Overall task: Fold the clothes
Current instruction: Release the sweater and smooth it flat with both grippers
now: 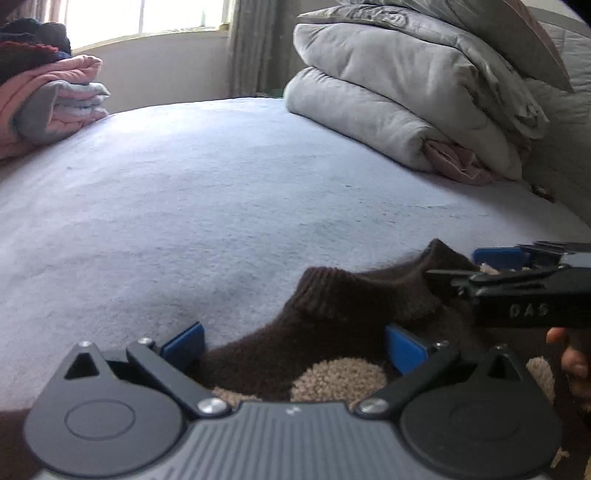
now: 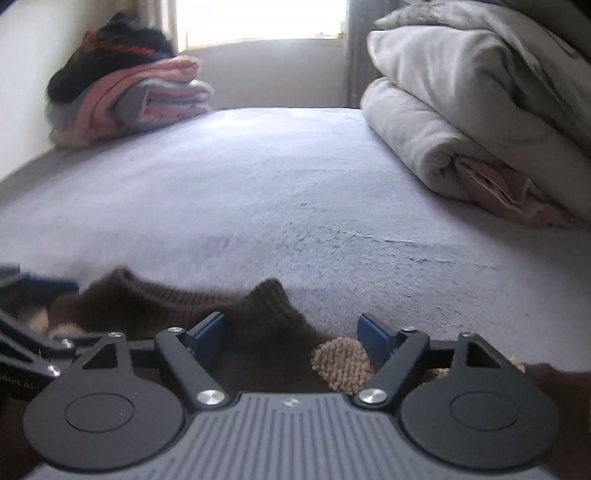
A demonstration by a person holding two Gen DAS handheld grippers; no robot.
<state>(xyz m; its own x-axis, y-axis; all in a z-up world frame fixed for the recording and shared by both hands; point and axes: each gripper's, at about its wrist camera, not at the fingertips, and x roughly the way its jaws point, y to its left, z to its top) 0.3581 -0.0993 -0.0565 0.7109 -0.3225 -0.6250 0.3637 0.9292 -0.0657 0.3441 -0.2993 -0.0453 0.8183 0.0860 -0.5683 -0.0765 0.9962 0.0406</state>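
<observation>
A dark brown knit sweater (image 1: 343,314) with beige fuzzy patches lies at the near edge of the pale blue bed (image 1: 221,206). Its ribbed edge rises in two peaks. My left gripper (image 1: 293,343) is open, its blue pads on either side of the sweater's near part. My right gripper (image 2: 291,338) is also open over the sweater (image 2: 258,325), with a beige patch (image 2: 341,363) by its right pad. The right gripper also shows in the left wrist view (image 1: 517,273) at the right, and the left gripper shows at the left edge of the right wrist view (image 2: 33,288).
A stack of folded pink, grey and dark clothes (image 1: 48,96) sits at the far left by the wall. A rolled grey duvet and pillows (image 1: 417,96) lie at the far right. A window (image 2: 258,18) is behind the bed.
</observation>
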